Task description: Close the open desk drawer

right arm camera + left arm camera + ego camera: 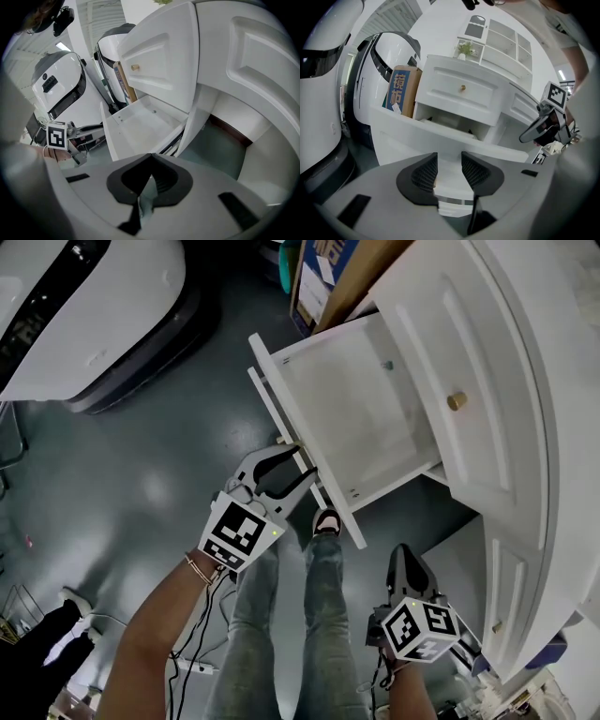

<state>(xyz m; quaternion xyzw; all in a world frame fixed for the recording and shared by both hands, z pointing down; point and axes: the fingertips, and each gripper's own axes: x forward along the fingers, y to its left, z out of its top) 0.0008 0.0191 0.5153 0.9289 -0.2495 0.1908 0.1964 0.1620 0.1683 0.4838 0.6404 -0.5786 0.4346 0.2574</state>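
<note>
The white desk stands at the right with its lower drawer pulled out and empty. The drawer's front panel faces my left gripper, whose jaws stand open right at its outer face. In the left gripper view the panel fills the gap between the dark pads, which stay apart with nothing pinched. My right gripper hangs lower, beside the desk's side door, with its jaws shut and empty. The open drawer shows ahead of it.
A closed upper drawer with a brass knob sits above the open one. A cardboard box leans beside the desk. A large white machine stands on the grey floor at the left. My legs and a shoe are below the drawer.
</note>
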